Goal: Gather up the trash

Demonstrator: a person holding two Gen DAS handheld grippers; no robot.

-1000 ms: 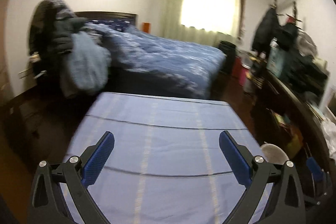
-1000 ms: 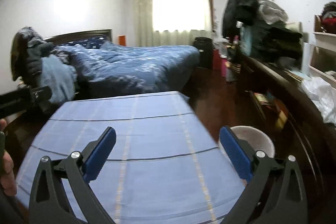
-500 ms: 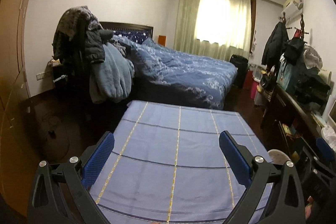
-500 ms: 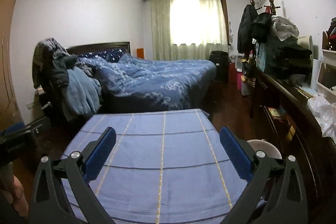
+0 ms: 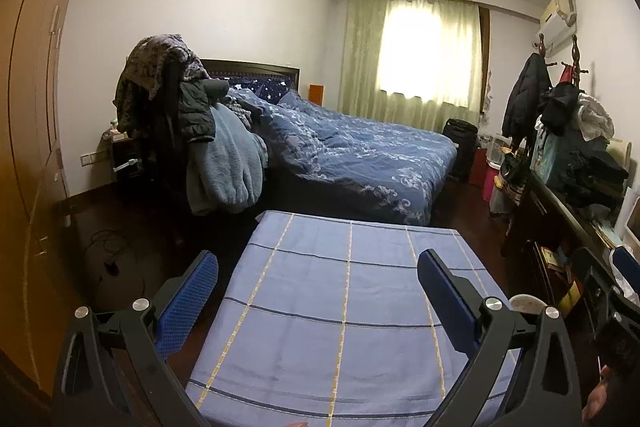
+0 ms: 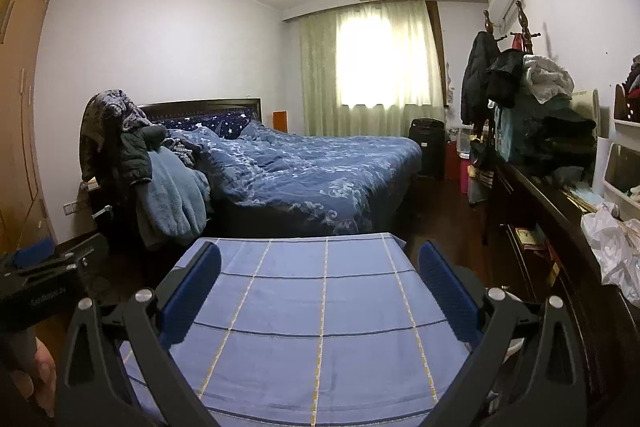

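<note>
Blue checked tablecloth (image 5: 344, 307) before bed (image 5: 360, 155), bedroom

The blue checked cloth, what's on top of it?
Nothing rests on the blue checked cloth; both open tools hover above it. Whatever it covers underneath is hidden.
</note>
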